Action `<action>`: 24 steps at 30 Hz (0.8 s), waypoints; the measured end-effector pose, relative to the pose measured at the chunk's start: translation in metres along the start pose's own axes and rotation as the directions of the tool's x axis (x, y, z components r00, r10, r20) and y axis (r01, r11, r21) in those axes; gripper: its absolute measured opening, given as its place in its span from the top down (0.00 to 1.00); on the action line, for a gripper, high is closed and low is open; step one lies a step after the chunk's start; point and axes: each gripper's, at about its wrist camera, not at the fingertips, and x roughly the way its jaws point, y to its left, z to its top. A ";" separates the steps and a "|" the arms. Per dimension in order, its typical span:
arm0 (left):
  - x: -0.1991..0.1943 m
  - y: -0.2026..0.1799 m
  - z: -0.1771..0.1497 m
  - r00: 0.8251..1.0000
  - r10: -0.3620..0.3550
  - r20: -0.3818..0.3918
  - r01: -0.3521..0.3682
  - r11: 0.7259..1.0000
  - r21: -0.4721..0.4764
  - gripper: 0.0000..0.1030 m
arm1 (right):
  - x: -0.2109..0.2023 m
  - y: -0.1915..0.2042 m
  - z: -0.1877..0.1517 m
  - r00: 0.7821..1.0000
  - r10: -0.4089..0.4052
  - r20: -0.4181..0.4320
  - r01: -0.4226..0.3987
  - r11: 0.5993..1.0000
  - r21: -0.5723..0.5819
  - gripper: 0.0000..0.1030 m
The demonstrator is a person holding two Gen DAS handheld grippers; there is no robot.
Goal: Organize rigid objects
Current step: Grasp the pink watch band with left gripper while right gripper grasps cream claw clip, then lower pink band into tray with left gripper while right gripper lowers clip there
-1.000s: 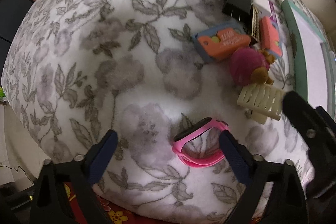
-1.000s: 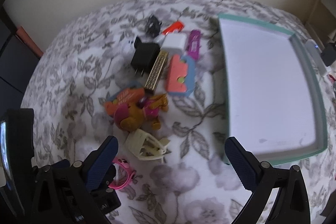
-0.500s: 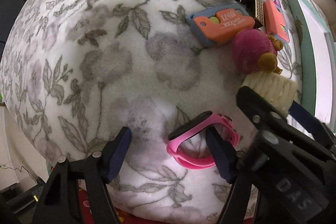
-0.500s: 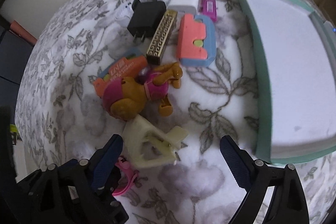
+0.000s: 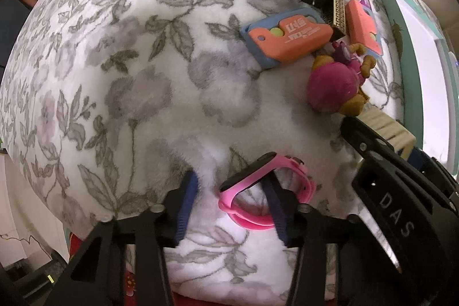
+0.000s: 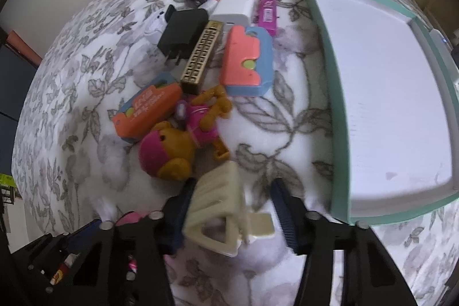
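Note:
A pink watch band with a black face lies on the flowered blanket. My left gripper points down over it with its jaws closing. One finger stands inside the band's loop, and the other finger is still clear of the face. A cream hair claw clip sits between the closing jaws of my right gripper. The left finger touches the clip, and a narrow gap shows at the right finger.
A teal-rimmed white tray lies to the right. Behind the clip are a pink and brown toy dog, two orange and blue cutters, a black charger, a gold bar, a white adapter and a purple USB stick.
Both pairs of jaws have narrowed a lot. The right gripper has sunk onto the cream clip, which has tipped and shifted. One left finger now stands inside the pink band's loop.

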 end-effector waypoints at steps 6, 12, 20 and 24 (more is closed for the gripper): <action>-0.009 0.001 0.001 1.000 -0.011 0.011 0.011 1.000 -0.001 0.73 | -0.001 -0.014 -0.001 0.999 0.034 0.003 -0.034 0.999 0.008 0.63; -0.008 0.007 0.002 1.000 -0.019 0.017 0.019 1.000 -0.011 0.78 | -0.004 -0.013 -0.005 0.999 0.042 0.003 -0.042 0.999 0.000 0.68; -0.014 0.014 0.005 0.997 -0.069 0.040 0.070 0.997 -0.028 0.83 | -0.009 -0.017 -0.011 0.999 0.048 -0.004 -0.048 0.999 0.011 0.68; -0.023 0.016 0.006 0.994 -0.088 0.065 0.090 0.996 -0.028 0.83 | -0.012 -0.022 -0.011 0.999 0.051 -0.003 -0.051 0.998 0.028 0.68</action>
